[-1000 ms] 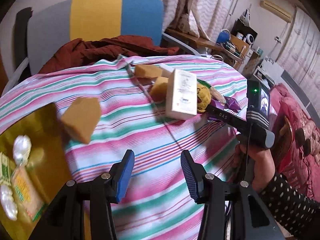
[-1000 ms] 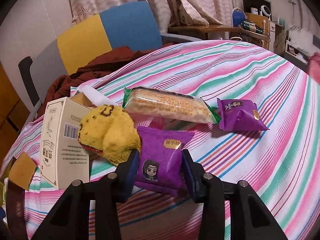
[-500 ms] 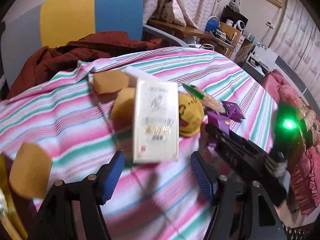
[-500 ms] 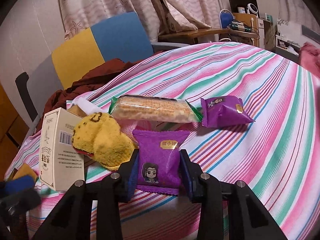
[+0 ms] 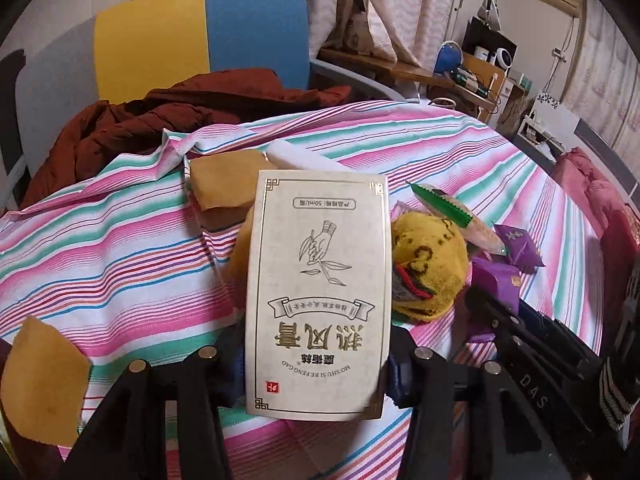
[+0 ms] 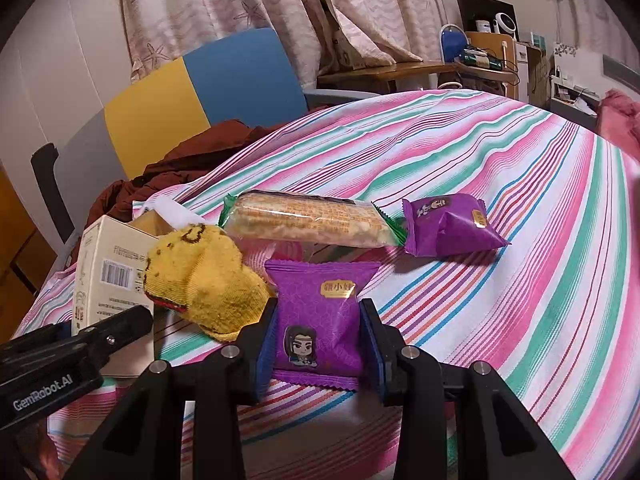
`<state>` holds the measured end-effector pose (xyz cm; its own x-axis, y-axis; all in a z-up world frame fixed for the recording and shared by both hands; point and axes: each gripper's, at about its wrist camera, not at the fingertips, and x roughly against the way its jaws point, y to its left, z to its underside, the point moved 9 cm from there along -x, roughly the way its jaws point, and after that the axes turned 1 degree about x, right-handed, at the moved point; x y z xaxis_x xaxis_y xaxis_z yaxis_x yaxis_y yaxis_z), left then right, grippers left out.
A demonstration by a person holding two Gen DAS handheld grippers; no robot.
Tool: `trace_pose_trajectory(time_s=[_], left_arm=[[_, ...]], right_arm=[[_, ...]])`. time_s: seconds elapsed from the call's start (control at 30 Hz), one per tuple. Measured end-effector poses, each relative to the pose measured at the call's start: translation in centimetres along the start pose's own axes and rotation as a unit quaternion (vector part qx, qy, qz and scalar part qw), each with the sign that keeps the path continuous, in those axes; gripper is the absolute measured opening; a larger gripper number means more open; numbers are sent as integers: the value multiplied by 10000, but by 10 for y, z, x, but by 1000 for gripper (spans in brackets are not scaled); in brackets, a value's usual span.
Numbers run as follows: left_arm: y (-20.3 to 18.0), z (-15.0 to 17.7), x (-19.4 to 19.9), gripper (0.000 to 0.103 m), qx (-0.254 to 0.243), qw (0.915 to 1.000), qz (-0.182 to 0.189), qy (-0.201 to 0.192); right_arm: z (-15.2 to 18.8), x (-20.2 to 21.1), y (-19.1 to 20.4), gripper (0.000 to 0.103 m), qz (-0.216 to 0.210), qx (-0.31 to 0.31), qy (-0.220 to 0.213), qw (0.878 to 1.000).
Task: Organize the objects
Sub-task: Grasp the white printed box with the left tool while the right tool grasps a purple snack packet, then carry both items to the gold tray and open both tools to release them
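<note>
Fingers: left gripper (image 5: 316,364) straddling cream box (image 5: 318,296), contact unclear; right gripper (image 6: 318,344) pinching purple packet (image 6: 320,316). Risk: crushing packet, snagging yellow sock (image 6: 200,276) just left.

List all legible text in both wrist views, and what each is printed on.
"MO SHU SI RE FENG GAO", upside down: cream box between the left tool's fingers.
"50ml": same box, far end; other characters there too small.
"DAS": right tool body, seen in the left view.
"GemRobot.AI": left tool body, seen in the right view.
Gold label on the purple snack packet between the right tool's fingers: Chinese, too small to read.
Barcode digits on the box side: unreadable.
</note>
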<state>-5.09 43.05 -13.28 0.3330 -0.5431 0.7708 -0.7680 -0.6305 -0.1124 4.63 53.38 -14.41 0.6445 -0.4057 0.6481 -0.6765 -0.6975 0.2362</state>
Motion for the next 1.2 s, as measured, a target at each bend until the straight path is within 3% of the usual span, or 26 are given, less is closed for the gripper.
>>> trace_pose_trajectory(time_s=[0.1, 0.27, 0.4, 0.9, 1.2], left_arm=[[-1, 5, 6, 52, -96, 9998, 15, -159], [-5, 20, 18, 52, -400, 9971, -365, -533], [1, 36, 13, 51, -304, 9985, -340, -294], [12, 59, 35, 51, -288, 9976, -383, -497], [15, 70, 53, 51, -168, 9978, -333, -541]], right_arm=[[0, 0, -1, 39, 3, 5, -8, 10000], [-1, 2, -1, 39, 10, 27, -33, 10000], [-4, 5, 2, 39, -41, 101, -129, 9999], [-11, 27, 35, 39, -136, 872, -575, 9944], [3, 43, 50, 39, -320, 1029, -432, 9932]])
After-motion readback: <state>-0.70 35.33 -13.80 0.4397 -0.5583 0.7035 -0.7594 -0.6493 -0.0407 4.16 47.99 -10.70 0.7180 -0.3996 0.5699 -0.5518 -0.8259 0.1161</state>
